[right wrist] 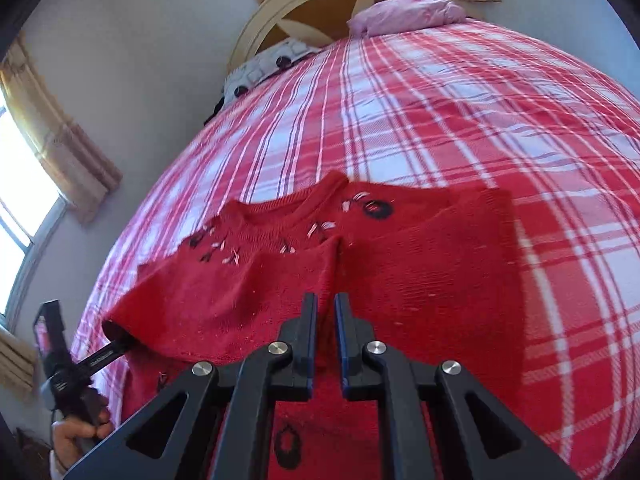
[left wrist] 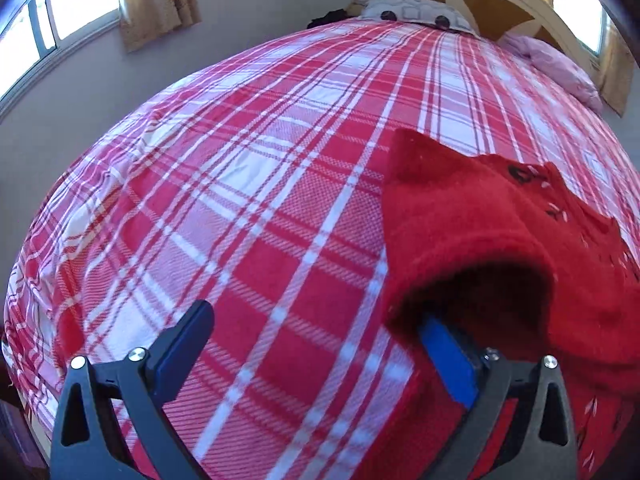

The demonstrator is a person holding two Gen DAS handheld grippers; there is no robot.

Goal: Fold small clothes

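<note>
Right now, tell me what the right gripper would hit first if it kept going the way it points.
The red sweater. The right gripper, jaws nearly shut, points down at a raised fold of the knit just past its fingertips. It may already be pinching that fold; depth is unclear. Under it lies the plaid bedspread.

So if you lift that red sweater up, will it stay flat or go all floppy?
Probably floppy: the red sweater is soft knit, and it already sags in a drooping loop over one finger of the left tool. It likely won't slip much, since the fuzzy wool looks grippy. It seems light, lying in loose folds on the bed.
</note>
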